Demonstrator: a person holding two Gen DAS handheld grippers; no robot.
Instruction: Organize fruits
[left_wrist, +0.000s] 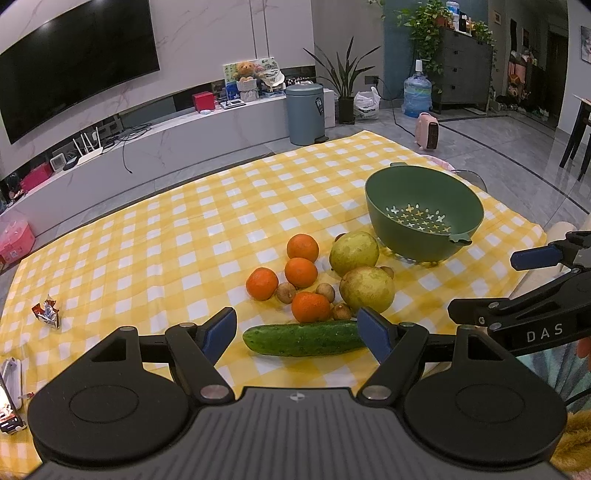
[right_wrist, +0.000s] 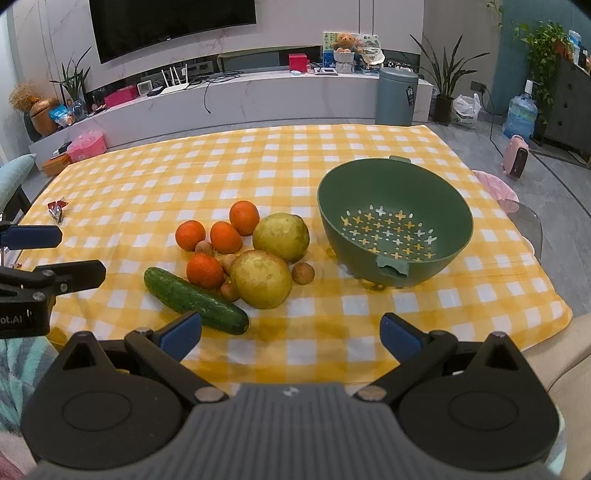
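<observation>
A pile of fruit lies on the yellow checked tablecloth (left_wrist: 147, 236): several oranges (left_wrist: 301, 272) (right_wrist: 225, 237), two yellow-green pears (left_wrist: 366, 289) (right_wrist: 260, 278), several small brown longans (right_wrist: 303, 273) and a dark green cucumber (left_wrist: 304, 339) (right_wrist: 195, 300) at the near side. To the right of the fruit stands an empty green colander bowl (left_wrist: 423, 206) (right_wrist: 394, 221). My left gripper (left_wrist: 299, 332) is open just above the cucumber, with nothing held. My right gripper (right_wrist: 291, 332) is open over the near cloth, right of the cucumber and in front of the bowl.
A crumpled red and silver wrapper (left_wrist: 47, 312) (right_wrist: 58, 208) lies at the cloth's left. Each gripper shows at the side edge of the other's view, the right gripper (left_wrist: 539, 288) and the left gripper (right_wrist: 37, 258). Behind the table are a white TV bench and a blue-grey bin (right_wrist: 397, 96).
</observation>
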